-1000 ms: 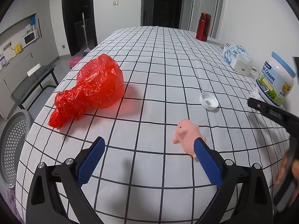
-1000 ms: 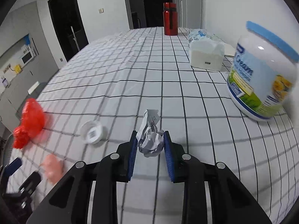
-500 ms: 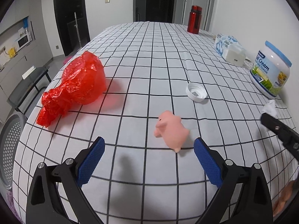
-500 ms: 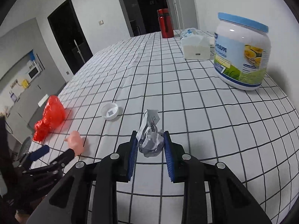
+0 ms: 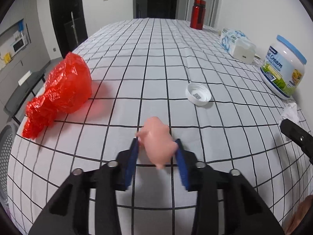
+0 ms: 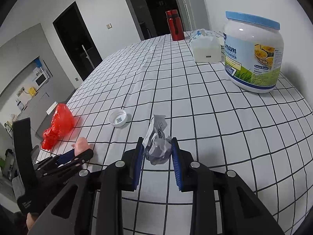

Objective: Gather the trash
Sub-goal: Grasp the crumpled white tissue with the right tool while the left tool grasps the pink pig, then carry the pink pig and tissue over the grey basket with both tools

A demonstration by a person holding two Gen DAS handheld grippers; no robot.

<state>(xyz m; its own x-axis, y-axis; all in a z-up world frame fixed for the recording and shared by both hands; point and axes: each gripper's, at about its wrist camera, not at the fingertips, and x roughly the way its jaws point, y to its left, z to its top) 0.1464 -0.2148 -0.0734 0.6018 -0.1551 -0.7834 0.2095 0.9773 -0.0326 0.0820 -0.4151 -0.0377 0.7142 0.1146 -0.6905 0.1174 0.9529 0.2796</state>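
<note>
Left wrist view: the left gripper [image 5: 157,150] has its blue-padded jaws drawn in against the two sides of a pink pig toy [image 5: 157,146], which sits between them at the near part of the checked tablecloth [image 5: 156,58]. A crumpled red plastic bag [image 5: 58,94] lies to the left near the table edge; a white cap [image 5: 198,96] lies open side up beyond the toy, apart from it. A cream powder jar [image 5: 283,70] with a blue lid stands at the right, a tissue pack [image 5: 237,45] behind it and a red bottle [image 5: 197,16] at the far end. A grey perforated basket [image 5: 5,152] shows below the table's left edge.

Right wrist view: the right gripper [image 6: 157,150] has its jaws clamped on a crumpled paper wad [image 6: 157,145], whose upper part stands out above the pads [image 6: 174,156]; whether the wad touches the cloth cannot be told. At the lower left the left gripper [image 6: 78,154] appears side-on with the pink pig toy [image 6: 81,145] at its tips. The red plastic bag [image 6: 58,125] lies just beyond it, the white cap [image 6: 118,118] between bag and wad, well apart from both. The cream powder jar [image 6: 253,52], tissue pack [image 6: 205,47] and red bottle [image 6: 175,26] stand along the right side of the table
</note>
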